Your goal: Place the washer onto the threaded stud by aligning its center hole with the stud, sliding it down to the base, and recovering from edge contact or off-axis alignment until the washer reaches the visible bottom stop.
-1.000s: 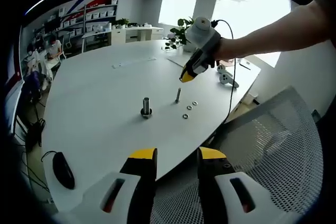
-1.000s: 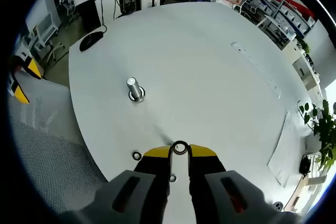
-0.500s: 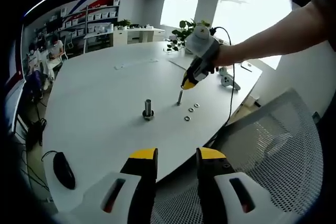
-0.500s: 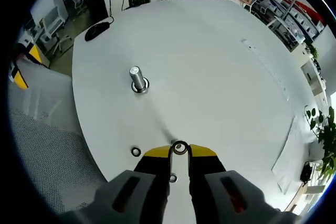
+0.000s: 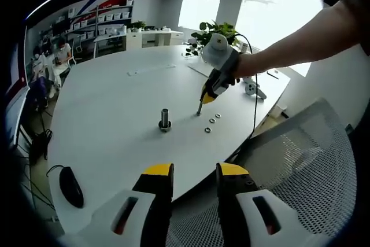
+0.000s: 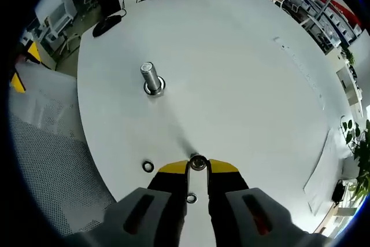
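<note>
Mouse (image 5: 69, 187): lower left of the left gripper view, on the white table (image 5: 104, 96), well apart from the hardware.
Left tool (image 5: 194, 173): bottom centre of its own view, off the table edge, jaws parted with a clear gap, holding nothing.
Large bolt (image 5: 165, 121): upright on its nut near the middle of the left gripper view; upper left of centre in the right gripper view (image 6: 151, 79).
Threaded stud (image 5: 199, 108): thin, upright, right of the large bolt, directly under the right tool's tip.
Right tool (image 6: 198, 168): jaws closed to a narrow gap, pinching the washer (image 6: 198, 162) by its rim at the very tip; seen from outside in the left gripper view (image 5: 208, 95), held by a hand.
Spare washers (image 5: 211, 121): loose on the table just right of the stud.
Step in hand: alignment, I judge; the washer sits at or just above the stud top, and whether the hole has caught is too small to tell.
Next move: centre the hole on the stud axis, level the washer, then lower or release it to slide to the base.
</note>
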`<state>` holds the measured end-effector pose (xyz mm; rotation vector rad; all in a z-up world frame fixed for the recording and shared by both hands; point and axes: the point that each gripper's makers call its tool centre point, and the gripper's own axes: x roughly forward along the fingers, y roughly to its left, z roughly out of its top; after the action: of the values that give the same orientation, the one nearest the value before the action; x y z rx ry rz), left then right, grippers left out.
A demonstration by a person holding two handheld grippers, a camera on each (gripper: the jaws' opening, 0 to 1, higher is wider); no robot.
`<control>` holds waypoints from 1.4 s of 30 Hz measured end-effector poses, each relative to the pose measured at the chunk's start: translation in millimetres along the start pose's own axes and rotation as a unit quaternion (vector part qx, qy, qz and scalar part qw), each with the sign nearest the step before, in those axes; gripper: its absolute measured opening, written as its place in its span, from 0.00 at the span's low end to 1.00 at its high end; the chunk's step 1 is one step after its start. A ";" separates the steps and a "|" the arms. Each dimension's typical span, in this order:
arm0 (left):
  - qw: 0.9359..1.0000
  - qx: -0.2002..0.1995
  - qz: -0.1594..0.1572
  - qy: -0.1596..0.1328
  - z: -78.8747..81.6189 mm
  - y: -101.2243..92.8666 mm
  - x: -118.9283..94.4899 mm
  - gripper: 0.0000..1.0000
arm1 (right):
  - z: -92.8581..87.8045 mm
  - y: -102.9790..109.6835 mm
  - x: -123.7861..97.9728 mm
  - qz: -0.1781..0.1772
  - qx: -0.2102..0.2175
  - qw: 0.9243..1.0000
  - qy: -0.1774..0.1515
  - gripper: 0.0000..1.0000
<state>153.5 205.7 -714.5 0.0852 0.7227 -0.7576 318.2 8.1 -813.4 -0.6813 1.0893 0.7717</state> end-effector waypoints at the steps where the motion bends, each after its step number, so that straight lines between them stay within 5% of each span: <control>1: 1.000 0.000 0.000 0.000 -0.1 0.0 0.2 0.28 | 0.0 0.2 2.2 0.002 -0.001 1.000 0.002 0.13; 20: 1.000 -0.003 0.009 0.012 -4.6 2.7 -0.2 0.27 | -19.9 -6.9 50.0 0.034 0.064 0.997 0.026 0.14; 33: 1.000 -0.003 0.008 0.012 -4.4 2.1 -0.5 0.27 | -17.7 -9.0 45.7 0.024 0.069 0.997 0.014 0.22; 42: 1.000 -0.002 0.008 0.007 -2.2 2.6 -0.7 0.27 | -48.8 -2.9 29.8 0.019 0.091 0.995 0.022 0.23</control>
<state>153.6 208.7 -716.2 0.0926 0.7357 -0.7402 303.7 -26.5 -856.6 -0.5263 1.1999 0.6815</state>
